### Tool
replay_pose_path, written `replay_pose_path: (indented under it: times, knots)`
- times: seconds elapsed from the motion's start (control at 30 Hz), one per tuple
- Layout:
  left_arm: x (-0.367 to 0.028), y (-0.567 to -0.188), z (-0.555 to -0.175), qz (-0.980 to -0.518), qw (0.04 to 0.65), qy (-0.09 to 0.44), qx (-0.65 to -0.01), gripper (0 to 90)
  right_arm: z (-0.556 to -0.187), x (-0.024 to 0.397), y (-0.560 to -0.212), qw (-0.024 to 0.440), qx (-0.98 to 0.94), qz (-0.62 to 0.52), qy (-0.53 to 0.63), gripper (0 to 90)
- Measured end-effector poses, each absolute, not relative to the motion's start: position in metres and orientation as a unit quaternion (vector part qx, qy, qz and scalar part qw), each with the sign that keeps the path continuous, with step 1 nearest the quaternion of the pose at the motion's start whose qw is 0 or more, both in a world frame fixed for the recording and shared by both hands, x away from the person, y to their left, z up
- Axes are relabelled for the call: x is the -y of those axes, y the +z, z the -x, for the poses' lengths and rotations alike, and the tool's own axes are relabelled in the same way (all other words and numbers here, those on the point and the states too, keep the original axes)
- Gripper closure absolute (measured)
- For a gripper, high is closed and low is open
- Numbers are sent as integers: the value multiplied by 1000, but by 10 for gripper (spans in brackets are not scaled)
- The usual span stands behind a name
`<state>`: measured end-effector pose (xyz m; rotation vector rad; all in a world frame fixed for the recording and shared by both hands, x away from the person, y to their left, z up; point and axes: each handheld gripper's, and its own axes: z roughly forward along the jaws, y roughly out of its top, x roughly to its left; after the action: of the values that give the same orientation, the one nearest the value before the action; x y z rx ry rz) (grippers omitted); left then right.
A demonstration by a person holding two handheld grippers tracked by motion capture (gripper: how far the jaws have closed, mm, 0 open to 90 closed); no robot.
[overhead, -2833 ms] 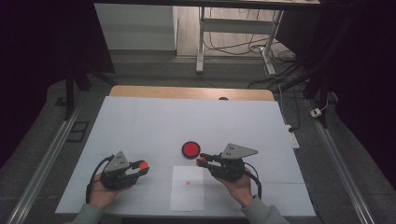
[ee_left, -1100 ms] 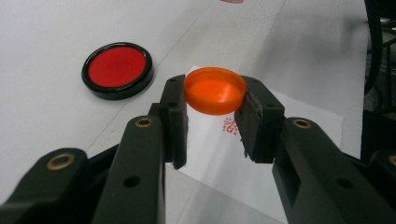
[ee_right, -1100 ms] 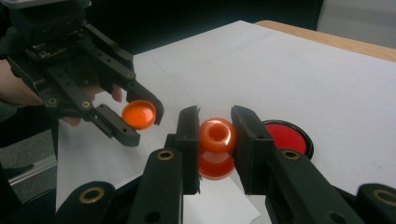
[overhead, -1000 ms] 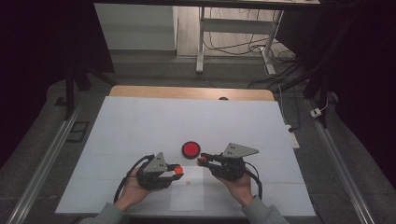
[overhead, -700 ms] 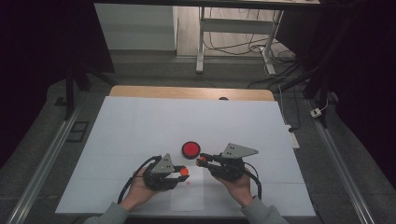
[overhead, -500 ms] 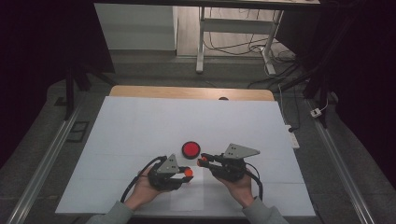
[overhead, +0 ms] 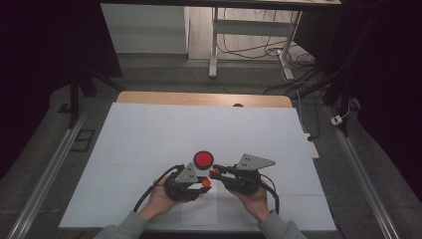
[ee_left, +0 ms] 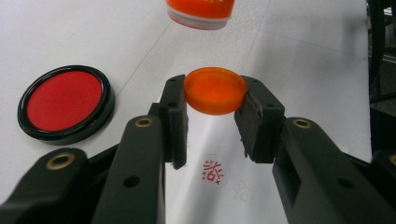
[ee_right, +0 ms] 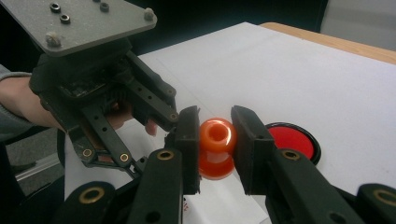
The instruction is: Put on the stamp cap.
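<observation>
My left gripper (ee_left: 212, 123) is clamped on an orange cap (ee_left: 215, 89), pads on its rim; my right gripper (ee_right: 215, 140) is closed around the orange stamp (ee_right: 216, 147) body. Both hang just above the white sheet (overhead: 149, 134), tips nearly meeting. I judge the cap light, rigid and slick, so I'd keep hold low on its rim. The red ink pad (overhead: 203, 159) lies just beyond, and a red print (ee_left: 213, 170) marks the paper beneath.
</observation>
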<state>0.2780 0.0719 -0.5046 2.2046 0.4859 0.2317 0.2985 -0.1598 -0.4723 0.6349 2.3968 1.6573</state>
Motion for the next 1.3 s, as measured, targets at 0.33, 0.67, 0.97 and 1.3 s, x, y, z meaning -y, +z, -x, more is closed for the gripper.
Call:
replay_pose_path:
  times: [0.33,0.67,0.97,1.3]
  knots:
    - [-72,-505,-278,-879,423,94,-196,649,-296,153,-475,69,-806,-204,552,721]
    - [-73,-504,-277,-879,423,98,-196,649,-294,149,-477,63,-810,-197,548,720]
    - [-73,-504,-277,-879,423,103,-196,649,-294,147,-480,58,-813,-195,546,720]
    - [-72,-504,-276,-878,425,105,-194,650,-293,146,-481,58,-813,-195,545,720]
